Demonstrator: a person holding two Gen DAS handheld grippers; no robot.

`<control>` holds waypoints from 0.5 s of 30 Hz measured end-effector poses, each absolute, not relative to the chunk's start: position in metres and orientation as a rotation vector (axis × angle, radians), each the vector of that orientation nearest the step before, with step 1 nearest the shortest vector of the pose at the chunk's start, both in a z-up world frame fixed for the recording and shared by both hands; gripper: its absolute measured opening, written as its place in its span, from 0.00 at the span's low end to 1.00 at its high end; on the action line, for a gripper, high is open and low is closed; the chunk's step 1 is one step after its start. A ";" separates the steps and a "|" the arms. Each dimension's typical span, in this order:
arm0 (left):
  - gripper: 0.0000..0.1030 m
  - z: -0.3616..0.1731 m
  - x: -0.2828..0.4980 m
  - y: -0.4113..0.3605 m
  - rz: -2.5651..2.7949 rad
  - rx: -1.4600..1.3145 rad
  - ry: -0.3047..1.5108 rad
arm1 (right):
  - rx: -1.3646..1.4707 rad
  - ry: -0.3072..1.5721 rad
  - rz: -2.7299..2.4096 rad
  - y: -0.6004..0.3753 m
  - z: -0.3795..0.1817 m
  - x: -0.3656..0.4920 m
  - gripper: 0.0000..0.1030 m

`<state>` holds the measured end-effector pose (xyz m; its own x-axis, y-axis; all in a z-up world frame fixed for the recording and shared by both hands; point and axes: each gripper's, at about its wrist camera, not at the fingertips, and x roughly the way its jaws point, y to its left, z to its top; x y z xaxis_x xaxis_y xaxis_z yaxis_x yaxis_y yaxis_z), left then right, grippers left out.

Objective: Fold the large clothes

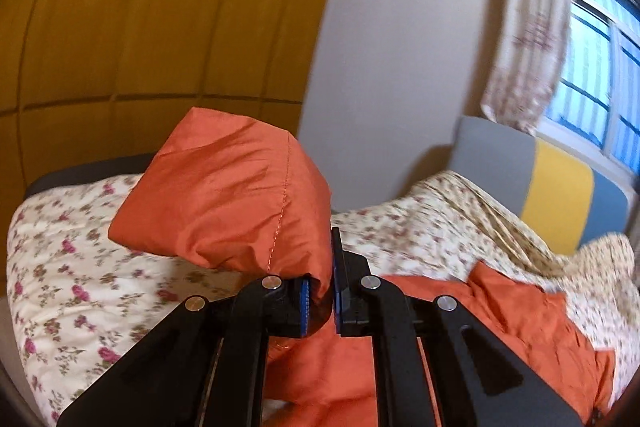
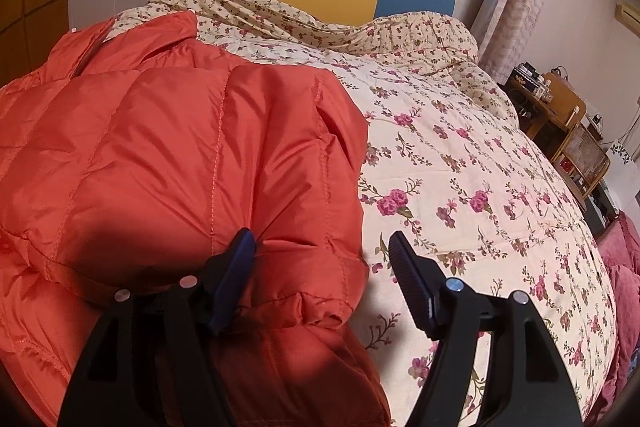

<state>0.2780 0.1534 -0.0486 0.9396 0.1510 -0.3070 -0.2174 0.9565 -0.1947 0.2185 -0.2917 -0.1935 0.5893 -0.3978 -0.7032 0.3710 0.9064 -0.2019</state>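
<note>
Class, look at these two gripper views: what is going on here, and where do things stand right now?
A person with a handheld gripper in each hand is folding an orange puffer jacket on a bed with a floral quilt. The left gripper is shut on a corner of the jacket, lifted off the quilt. The right gripper is open, one of its fingers against the jacket's edge, gripping nothing. The fold is not finished.

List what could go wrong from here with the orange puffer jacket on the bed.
1. The left claw pinches only a thin edge of the orange quilted puffer jacket; the glossy fabric may slip out while lifted.
2. The right claw stands open with a fold of jacket between its fingers, not pressed, so the folded bulk may spring open or shift.
3. The jacket could drag and rumple the floral quilt underneath.
</note>
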 end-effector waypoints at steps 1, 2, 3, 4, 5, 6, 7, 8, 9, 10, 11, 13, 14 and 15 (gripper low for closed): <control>0.08 -0.047 0.275 0.141 0.169 -0.199 0.290 | -0.036 0.827 -0.448 -0.291 -0.194 0.219 0.67; 0.08 -0.048 0.273 0.132 0.154 -0.179 0.290 | -0.036 0.827 -0.448 -0.291 -0.194 0.219 0.67; 0.08 -0.048 0.272 0.119 0.130 -0.150 0.294 | -0.035 0.827 -0.447 -0.292 -0.194 0.219 0.67; 0.08 -0.049 0.272 0.108 0.114 -0.125 0.300 | -0.034 0.827 -0.447 -0.292 -0.194 0.219 0.67; 0.08 -0.051 0.273 0.101 0.104 -0.108 0.305 | -0.034 0.827 -0.447 -0.292 -0.194 0.219 0.67; 0.08 -0.053 0.273 0.092 0.092 -0.089 0.311 | -0.033 0.827 -0.447 -0.292 -0.194 0.219 0.67; 0.08 -0.055 0.272 0.081 0.072 -0.065 0.321 | -0.033 0.827 -0.447 -0.292 -0.194 0.218 0.67; 0.08 -0.056 0.272 0.071 0.054 -0.042 0.326 | -0.033 0.827 -0.447 -0.292 -0.194 0.219 0.67; 0.08 -0.058 0.271 0.061 0.035 -0.017 0.328 | -0.032 0.827 -0.447 -0.292 -0.194 0.219 0.67; 0.08 -0.060 0.271 0.053 0.025 -0.001 0.331 | -0.033 0.827 -0.447 -0.292 -0.194 0.219 0.67; 0.08 -0.062 0.271 0.046 0.012 0.014 0.338 | -0.033 0.827 -0.447 -0.292 -0.194 0.219 0.67; 0.08 -0.066 0.271 0.033 -0.012 0.029 0.348 | -0.032 0.827 -0.447 -0.292 -0.194 0.219 0.67; 0.08 -0.067 0.271 0.028 -0.018 0.032 0.354 | -0.031 0.827 -0.446 -0.292 -0.194 0.219 0.67; 0.08 -0.068 0.271 0.022 -0.026 0.035 0.360 | -0.031 0.827 -0.446 -0.292 -0.194 0.219 0.68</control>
